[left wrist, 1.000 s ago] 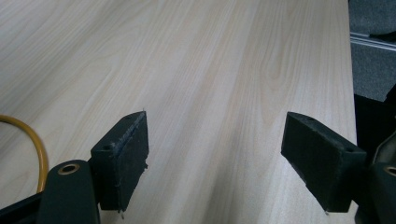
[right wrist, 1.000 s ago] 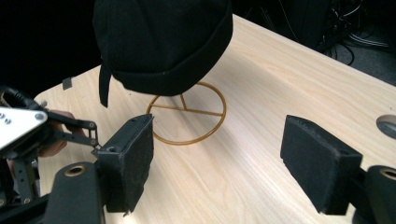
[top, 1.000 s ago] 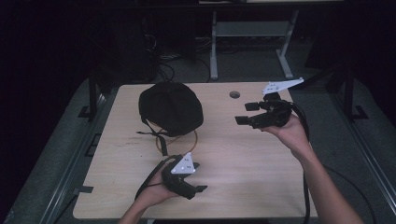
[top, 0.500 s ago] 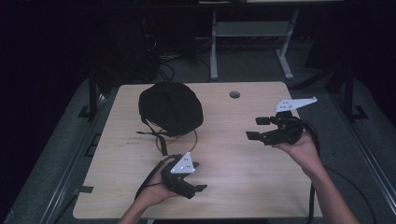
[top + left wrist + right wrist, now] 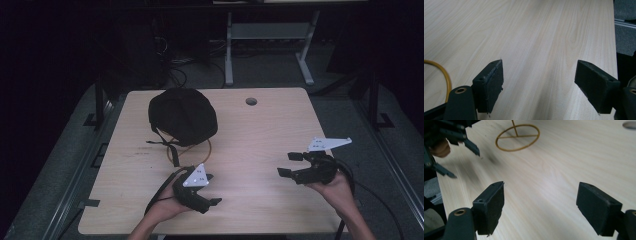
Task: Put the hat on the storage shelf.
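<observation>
A black cap (image 5: 182, 116) lies dome-up at the back left of the wooden table (image 5: 260, 130). Its thin straps and a yellow ring (image 5: 192, 150) trail toward the front. My left gripper (image 5: 212, 190) rests low near the front edge, just in front of the ring, pointing right. It is open, with bare wood between its pads (image 5: 539, 80) and the yellow ring (image 5: 446, 75) at the left. My right gripper (image 5: 286, 164) hovers at the front right, pointing left toward the left gripper (image 5: 461, 142). Its jaws have just been opening further and stand open over bare wood (image 5: 540, 205); the yellow ring (image 5: 517, 137) lies ahead of it.
A round cable hole (image 5: 251, 101) sits near the table's back edge. Each gripper's cable trails off the front edge. Metal rails run along both sides of the table. A white desk frame (image 5: 270, 45) stands on the dark floor behind.
My right gripper has come down from the back right near the cable hole to the front right of the table. The left gripper and the cap have not moved.
</observation>
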`<state>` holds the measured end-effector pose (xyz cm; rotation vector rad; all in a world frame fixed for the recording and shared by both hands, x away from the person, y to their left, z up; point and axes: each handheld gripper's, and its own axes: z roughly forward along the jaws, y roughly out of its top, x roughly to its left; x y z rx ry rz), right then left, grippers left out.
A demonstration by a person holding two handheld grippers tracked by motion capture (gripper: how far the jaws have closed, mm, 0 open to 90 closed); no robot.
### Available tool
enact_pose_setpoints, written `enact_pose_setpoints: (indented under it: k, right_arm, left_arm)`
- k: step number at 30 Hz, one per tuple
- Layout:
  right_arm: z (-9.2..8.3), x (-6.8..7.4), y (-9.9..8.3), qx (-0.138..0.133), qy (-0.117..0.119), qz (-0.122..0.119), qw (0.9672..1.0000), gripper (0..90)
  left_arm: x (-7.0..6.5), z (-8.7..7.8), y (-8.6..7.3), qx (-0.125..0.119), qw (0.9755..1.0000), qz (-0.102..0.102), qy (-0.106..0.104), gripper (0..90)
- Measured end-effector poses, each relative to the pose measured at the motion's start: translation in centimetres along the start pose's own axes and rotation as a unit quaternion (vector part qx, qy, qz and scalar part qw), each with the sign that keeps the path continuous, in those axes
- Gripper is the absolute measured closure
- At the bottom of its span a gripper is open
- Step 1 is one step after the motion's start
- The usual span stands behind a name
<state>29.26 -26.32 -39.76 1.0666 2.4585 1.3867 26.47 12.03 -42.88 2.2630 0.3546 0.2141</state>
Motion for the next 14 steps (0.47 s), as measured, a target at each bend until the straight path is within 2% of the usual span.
enact_pose_setpoints:
  k: [8, 12, 14]
  right_arm:
    - [-0.1, -0.1, -4.3, 0.005, -0.003, 0.025, 0.9997, 20.9]
    - [0.0, 0.6, -5.5, 0.005, 0.003, 0.027, 0.9996, 17.7]
    - [0.2, 1.1, -6.4, -0.004, 0.01, 0.019, 0.9998, 16.9]
  left_arm:
    - [-0.1, 0.1, -0.3, 0.001, 1.0, -0.003, 0.007, 21.8]
    - [0.0, 0.1, -0.2, -0.004, 0.9999, -0.004, 0.01, 21.8]
    - [-0.1, 0.1, 0.0, -0.012, 0.9999, -0.008, 0.008, 21.8]
